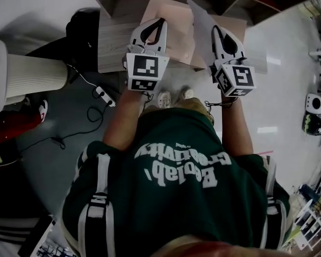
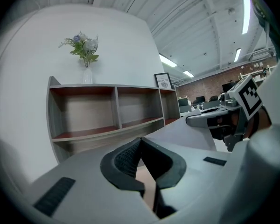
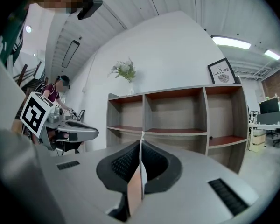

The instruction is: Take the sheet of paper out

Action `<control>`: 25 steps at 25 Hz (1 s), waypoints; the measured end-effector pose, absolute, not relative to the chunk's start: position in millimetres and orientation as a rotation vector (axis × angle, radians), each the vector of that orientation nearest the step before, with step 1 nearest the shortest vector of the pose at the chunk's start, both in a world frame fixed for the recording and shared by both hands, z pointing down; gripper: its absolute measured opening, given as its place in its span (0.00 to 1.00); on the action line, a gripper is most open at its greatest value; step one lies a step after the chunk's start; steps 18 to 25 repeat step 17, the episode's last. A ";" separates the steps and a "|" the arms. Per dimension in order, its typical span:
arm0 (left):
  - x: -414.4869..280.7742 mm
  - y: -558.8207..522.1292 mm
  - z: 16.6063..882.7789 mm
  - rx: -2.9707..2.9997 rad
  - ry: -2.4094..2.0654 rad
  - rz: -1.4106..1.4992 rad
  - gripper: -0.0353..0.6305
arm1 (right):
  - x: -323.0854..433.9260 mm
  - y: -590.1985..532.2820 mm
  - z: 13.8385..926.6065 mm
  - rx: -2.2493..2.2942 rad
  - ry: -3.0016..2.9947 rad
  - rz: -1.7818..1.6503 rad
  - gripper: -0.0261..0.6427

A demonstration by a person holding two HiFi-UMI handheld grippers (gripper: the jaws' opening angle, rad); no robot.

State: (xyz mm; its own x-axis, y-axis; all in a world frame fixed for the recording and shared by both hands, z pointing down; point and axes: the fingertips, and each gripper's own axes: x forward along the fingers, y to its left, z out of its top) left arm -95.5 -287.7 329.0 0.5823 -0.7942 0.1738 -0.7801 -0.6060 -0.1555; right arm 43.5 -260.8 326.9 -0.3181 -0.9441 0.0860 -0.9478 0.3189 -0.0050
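In the head view a tan envelope [image 1: 174, 33] is held up over a wooden table, and a white sheet of paper [image 1: 202, 28] stands out of it on the right. My left gripper [image 1: 161, 21] is shut on the envelope's left part. In the left gripper view a tan strip of the envelope [image 2: 148, 188] shows between the closed jaws [image 2: 141, 140]. My right gripper [image 1: 217, 29] is shut on the sheet. The sheet's thin edge [image 3: 136, 185] runs between its closed pads in the right gripper view [image 3: 141, 144]. The two grippers point the same way, side by side.
A wooden shelf unit [image 3: 177, 118] with open compartments stands ahead, with a vase of flowers [image 2: 85, 50] and a framed print [image 3: 221, 72] on top. The table [image 1: 111, 44] lies under the envelope. Cables [image 1: 91, 114] trail across the floor beside a white ribbed cylinder [image 1: 35, 75].
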 end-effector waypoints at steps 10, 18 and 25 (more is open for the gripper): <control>-95.1 -279.3 313.8 -2.732 1.353 -0.320 0.08 | 39.9 -254.3 317.7 1.811 -2.542 0.085 0.09; -106.0 -289.0 314.1 -2.712 1.390 -0.320 0.08 | 33.4 -266.1 316.8 1.801 -2.561 0.078 0.09; -106.0 -289.0 314.1 -2.712 1.390 -0.320 0.08 | 33.4 -266.1 316.8 1.801 -2.561 0.078 0.09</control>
